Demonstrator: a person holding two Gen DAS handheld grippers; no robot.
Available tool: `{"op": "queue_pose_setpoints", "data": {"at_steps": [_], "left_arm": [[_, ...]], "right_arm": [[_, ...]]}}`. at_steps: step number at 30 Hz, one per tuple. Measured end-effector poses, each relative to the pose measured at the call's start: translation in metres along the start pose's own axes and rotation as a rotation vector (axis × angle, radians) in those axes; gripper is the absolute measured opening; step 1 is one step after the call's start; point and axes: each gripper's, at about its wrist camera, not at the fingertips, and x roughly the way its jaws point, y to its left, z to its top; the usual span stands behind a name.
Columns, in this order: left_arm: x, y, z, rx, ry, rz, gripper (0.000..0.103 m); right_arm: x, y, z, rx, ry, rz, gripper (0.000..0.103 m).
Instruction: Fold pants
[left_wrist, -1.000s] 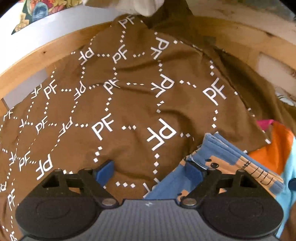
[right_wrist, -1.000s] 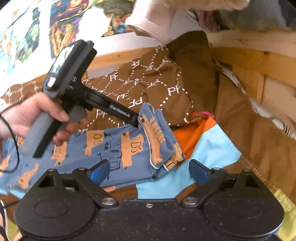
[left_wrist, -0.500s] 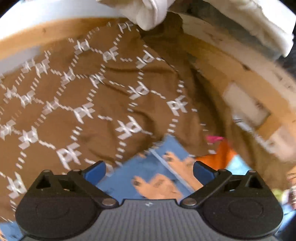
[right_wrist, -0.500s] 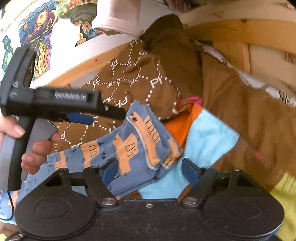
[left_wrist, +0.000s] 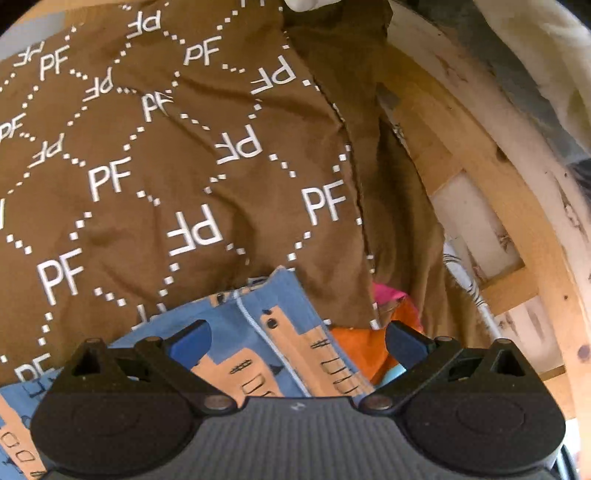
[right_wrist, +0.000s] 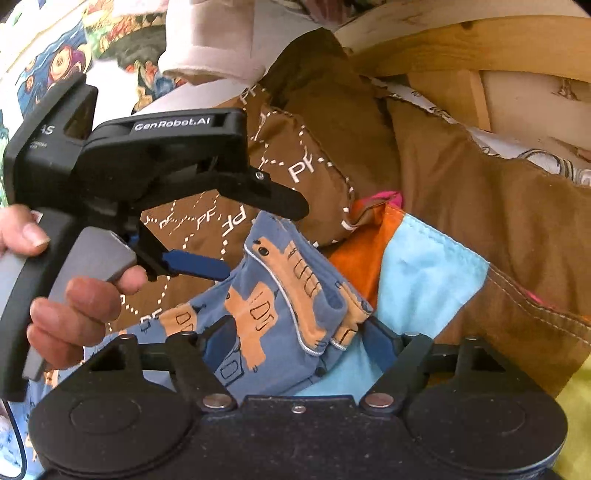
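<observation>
- On the brown PF blanket (left_wrist: 155, 177) lie the pants (right_wrist: 266, 317), small and blue with orange trucks; one end is doubled over near the blanket's corner, while the rest trails off toward the person's hand (right_wrist: 74, 302).
- The fold looks only begun: one end is turned over and bunched, nothing is squared or flattened, and I would judge most of the folding still to do.
- The right gripper (right_wrist: 299, 343) is closing, its jaws either side of the doubled end; whether the pads already press the cloth I cannot quite tell from here, and they seem just clear.
- The left gripper (left_wrist: 295, 339) stands wide apart above the same end of the pants, holding nothing.
- Beside the pants, away from the hand, lies an orange and light-blue cloth (right_wrist: 417, 273), with a pink scrap (right_wrist: 380, 199) at the blanket's corner.
- Beyond the blanket runs a wooden frame (right_wrist: 461, 33).
- The rumpled blanket and the cloth underneath give no flat bed; they may drag or catch as the pants are folded.
</observation>
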Motion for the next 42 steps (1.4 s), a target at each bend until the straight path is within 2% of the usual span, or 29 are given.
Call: {"op": "queue_pose_setpoints", "data": {"at_steps": [1,3,5,8,10,12,16,22,27,31,36,40,41,42], "left_arm": [[0.0,-0.001,0.001,-0.004,0.004,-0.013,0.102],[0.002,-0.003,0.002,-0.005,0.011,-0.022,0.102],[0.003,-0.007,0.001,0.006,0.012,-0.02,0.102],[0.005,-0.014,-0.001,0.035,0.01,0.019,0.102],[0.007,-0.02,-0.004,0.066,0.01,0.057,0.102],[0.008,-0.025,-0.005,0.091,0.008,0.082,0.102],[0.009,-0.031,-0.006,0.111,0.01,0.1,0.102],[0.01,-0.033,0.0,0.108,0.019,0.11,0.102],[0.014,-0.035,0.004,0.117,0.047,0.151,0.094],[0.016,-0.035,0.006,0.112,0.065,0.145,0.089],[0.02,-0.036,0.005,0.102,0.09,0.212,0.074],[0.016,-0.032,0.002,0.089,0.091,0.229,0.062],[0.015,-0.031,0.001,0.085,0.09,0.233,0.056],[0.014,-0.03,0.0,0.082,0.09,0.235,0.043]], "right_arm": [[0.0,-0.001,0.0,0.005,-0.004,-0.01,0.063],[0.001,-0.003,0.0,0.014,-0.004,-0.024,0.056],[0.002,-0.005,0.001,0.027,-0.007,-0.022,0.053],[0.002,-0.004,0.001,0.021,-0.015,-0.034,0.044],[0.003,-0.005,0.0,0.006,-0.016,-0.05,0.029],[0.003,-0.004,-0.002,-0.013,-0.016,-0.061,0.021],[0.001,0.001,-0.005,-0.061,-0.026,-0.065,0.018],[-0.003,0.019,-0.011,-0.207,-0.058,-0.084,0.017],[-0.002,0.033,-0.017,-0.332,-0.073,-0.107,0.017],[-0.001,0.044,-0.022,-0.437,-0.081,-0.125,0.017],[0.0,0.058,-0.031,-0.564,-0.094,-0.132,0.017],[0.002,0.067,-0.037,-0.615,-0.093,-0.121,0.017],[0.003,0.069,-0.039,-0.624,-0.093,-0.119,0.017],[0.003,0.071,-0.04,-0.634,-0.093,-0.115,0.017]]}}
